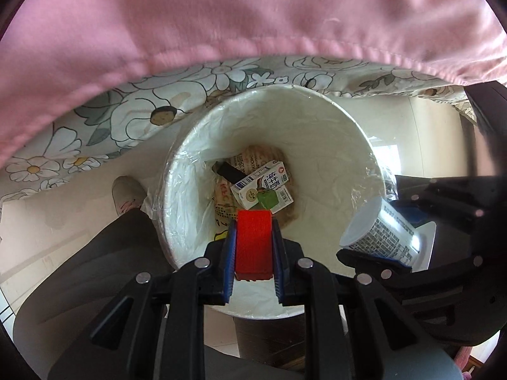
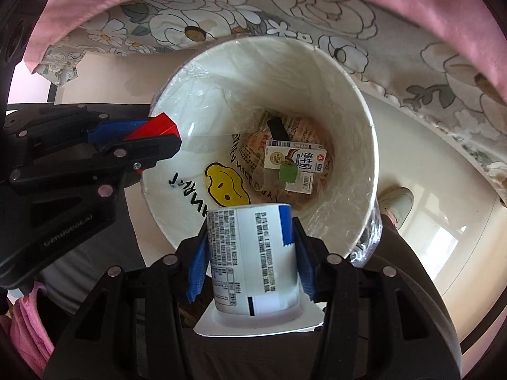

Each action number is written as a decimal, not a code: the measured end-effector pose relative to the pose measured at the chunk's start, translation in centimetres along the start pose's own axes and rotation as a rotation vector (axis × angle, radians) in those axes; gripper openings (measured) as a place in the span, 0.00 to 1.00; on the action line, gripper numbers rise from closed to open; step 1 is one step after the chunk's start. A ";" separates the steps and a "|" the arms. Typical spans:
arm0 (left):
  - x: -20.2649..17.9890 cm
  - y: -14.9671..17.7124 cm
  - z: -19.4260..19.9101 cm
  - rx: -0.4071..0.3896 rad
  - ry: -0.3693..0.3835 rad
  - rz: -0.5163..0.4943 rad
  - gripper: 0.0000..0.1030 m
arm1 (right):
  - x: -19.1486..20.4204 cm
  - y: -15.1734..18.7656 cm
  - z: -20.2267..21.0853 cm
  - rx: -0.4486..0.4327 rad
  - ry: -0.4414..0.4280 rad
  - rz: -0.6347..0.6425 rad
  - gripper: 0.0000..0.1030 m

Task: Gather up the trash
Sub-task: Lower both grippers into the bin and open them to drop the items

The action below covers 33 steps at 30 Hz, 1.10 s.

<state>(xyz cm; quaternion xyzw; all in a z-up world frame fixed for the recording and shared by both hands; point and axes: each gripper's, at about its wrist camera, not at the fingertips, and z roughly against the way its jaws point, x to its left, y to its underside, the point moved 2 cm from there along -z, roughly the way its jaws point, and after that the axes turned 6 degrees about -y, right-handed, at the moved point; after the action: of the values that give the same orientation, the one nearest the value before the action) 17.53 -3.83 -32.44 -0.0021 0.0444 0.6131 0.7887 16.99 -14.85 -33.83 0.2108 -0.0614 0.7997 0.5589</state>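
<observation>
Both tools hang nearly straight down over the open mouth of a white trash bin (image 2: 355,101), which is lined with a clear plastic bag and stands on the pale floor (image 1: 47,215) just beside a bed covered with a floral sheet (image 1: 133,110) and a pink blanket (image 1: 221,15). The left tool (image 1: 253,247) is clenched on a small red block (image 1: 253,240), its blue pads pressing the block's two sides so that the block points down into the bin; held this way, letting go should drop it straight inside rather than onto the rim. The right tool (image 2: 252,253) is grasping a white yogurt cup (image 2: 253,253) with printed text around its body, the cup turned upside down with its wide flange towards the camera and its base aimed at the bin's opening, again a pose that seems meant for a clean drop. At the bottom of the bin already lie a milk carton (image 2: 294,158), a green block (image 2: 287,172), a dark flat piece (image 2: 278,128) and printed paper wrapping, so earlier collecting appears done and these two pieces are likely next. A person's dark trouser leg and a light shoe (image 1: 128,194) stand close against the bin, which fits someone leaning over it to reach.
</observation>
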 end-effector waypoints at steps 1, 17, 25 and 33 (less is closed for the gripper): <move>0.1 -0.1 -0.4 0.004 0.000 0.003 0.22 | -0.2 -0.1 -0.5 0.003 0.004 -0.006 0.48; 1.2 -1.5 -6.2 0.075 0.031 0.062 0.22 | -2.4 -2.3 -4.8 0.016 -0.019 -0.115 0.48; 0.8 -1.9 -8.0 0.092 0.017 0.050 0.22 | -3.0 -2.9 -6.0 0.001 -0.004 -0.137 0.48; 0.4 -1.9 -9.5 0.117 0.003 0.048 0.22 | -2.8 -3.4 -7.7 0.028 0.036 -0.110 0.48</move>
<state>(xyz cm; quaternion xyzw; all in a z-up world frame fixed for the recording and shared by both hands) 18.82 -4.44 -42.02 0.0442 0.0817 0.6281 0.7725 18.88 -13.48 -42.39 0.2072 -0.0284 0.7722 0.6000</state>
